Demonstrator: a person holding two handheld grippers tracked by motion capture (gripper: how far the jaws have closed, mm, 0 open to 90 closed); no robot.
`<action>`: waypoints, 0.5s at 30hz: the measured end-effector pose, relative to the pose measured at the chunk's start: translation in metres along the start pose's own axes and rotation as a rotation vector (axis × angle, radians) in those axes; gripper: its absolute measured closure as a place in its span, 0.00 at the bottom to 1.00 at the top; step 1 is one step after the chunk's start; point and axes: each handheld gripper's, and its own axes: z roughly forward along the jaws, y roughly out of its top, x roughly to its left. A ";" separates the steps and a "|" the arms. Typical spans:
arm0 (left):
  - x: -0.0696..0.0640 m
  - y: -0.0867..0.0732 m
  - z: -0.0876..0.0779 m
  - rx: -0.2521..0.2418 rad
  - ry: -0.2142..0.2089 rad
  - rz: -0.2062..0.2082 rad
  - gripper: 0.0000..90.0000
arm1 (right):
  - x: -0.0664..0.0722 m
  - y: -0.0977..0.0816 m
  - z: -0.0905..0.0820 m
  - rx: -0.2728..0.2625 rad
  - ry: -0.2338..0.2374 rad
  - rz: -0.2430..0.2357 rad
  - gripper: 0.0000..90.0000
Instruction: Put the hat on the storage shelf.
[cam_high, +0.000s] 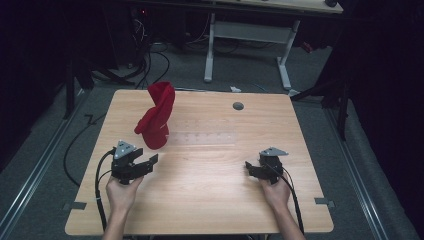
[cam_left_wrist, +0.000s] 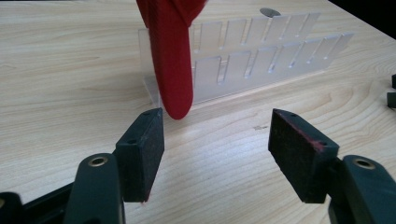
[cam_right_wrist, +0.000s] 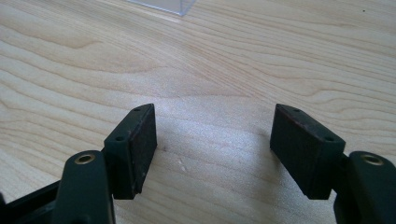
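Nearest, each hand holds a gripper low over the table (cam_high: 210, 200), the left gripper (cam_high: 141, 161) and right gripper (cam_high: 253, 169) both with jaws spread wide and nothing between them. Just beyond the left one, a red cloth (cam_high: 156, 116) hangs over the left end of a clear slotted rack (cam_left_wrist: 261, 56), its tip reaching down near the tabletop.

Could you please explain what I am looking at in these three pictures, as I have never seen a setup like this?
A person sits at a wooden table and holds a hand-held claw in each hand: the left claw and the right claw. One picture looks down from above; the other two come from cameras riding on each claw, looking along its black jaws. Both claws are open and hold nothing. On the table stands a clear plastic slotted rack with a red cloth draped over its end.
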 end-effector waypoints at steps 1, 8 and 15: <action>0.001 -0.002 0.000 0.004 0.002 -0.005 0.40 | 0.000 0.000 0.000 0.000 0.000 0.000 0.35; 0.000 -0.012 0.000 0.030 -0.001 -0.012 0.40 | 0.000 0.000 0.000 0.000 0.000 0.001 0.35; -0.005 -0.022 0.004 0.052 -0.019 -0.005 0.40 | 0.000 0.000 0.000 0.000 0.000 0.000 0.35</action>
